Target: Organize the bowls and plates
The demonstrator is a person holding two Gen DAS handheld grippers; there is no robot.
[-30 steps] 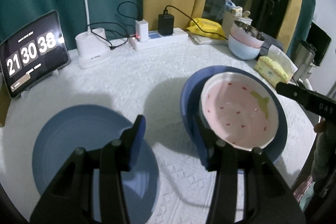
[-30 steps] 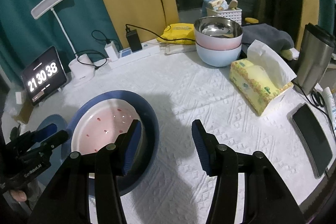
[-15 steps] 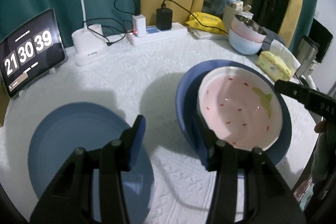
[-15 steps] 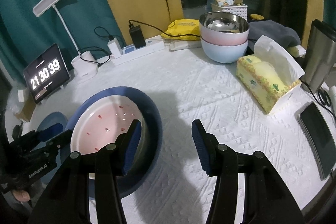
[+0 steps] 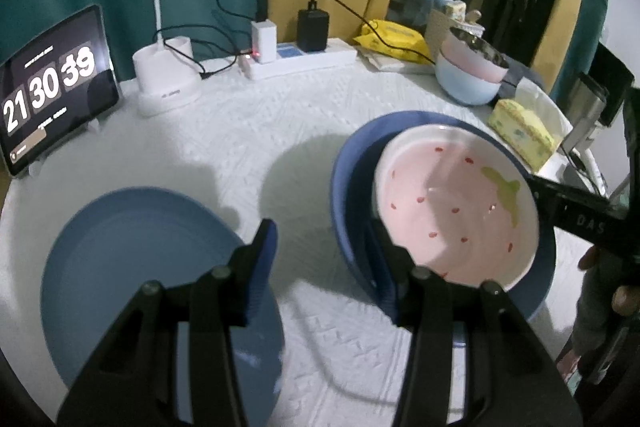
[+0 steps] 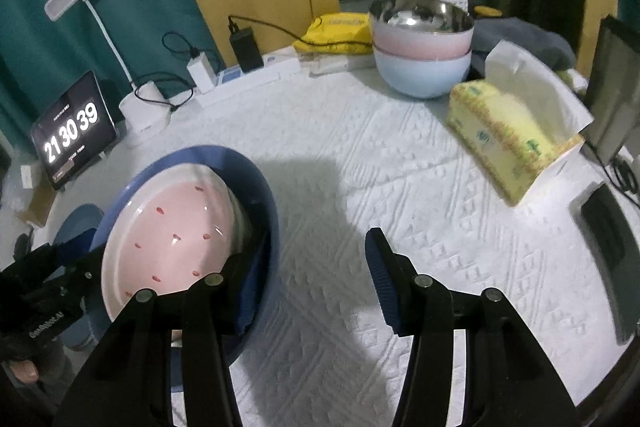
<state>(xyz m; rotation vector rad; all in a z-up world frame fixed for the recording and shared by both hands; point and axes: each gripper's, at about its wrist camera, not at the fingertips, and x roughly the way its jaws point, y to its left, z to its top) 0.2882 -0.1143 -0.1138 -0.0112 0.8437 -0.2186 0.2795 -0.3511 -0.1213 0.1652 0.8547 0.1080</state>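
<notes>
A round desk [image 6: 400, 187] covered with a white embossed cloth is seen from both wrist cameras. A pink ceramic bowl with red speckles and a green leaf mark [image 5: 456, 211] [image 6: 168, 239] is tilted inside a deep dark-blue bowl [image 5: 348, 179] [image 6: 256, 179] near the middle of the desk. The left gripper [image 5: 324, 267] is held with its fingers apart; its right finger [image 5: 380, 283] is seen just beside the near-left rim of the dark-blue bowl, though contact cannot be told. To the left, a flat light-blue round plate [image 5: 140, 251] lies on the cloth, partly under the left finger. The right gripper [image 6: 316, 279] is likewise held with its fingers apart, nothing between them; its left finger [image 6: 252, 287] is seen against the right side of the dark-blue bowl, contact again uncertain. At the far right, a stack of bowls, steel-lined pink over pale blue [image 6: 422, 47] [image 5: 472, 67], stands beside a yellow tissue box [image 6: 508, 139]. At the far left, a dark tablet showing a clock [image 5: 52, 87] [image 6: 74, 135] is propped, with a white desk lamp [image 6: 144, 111] and a white power strip [image 5: 300, 61] along the far edge.
</notes>
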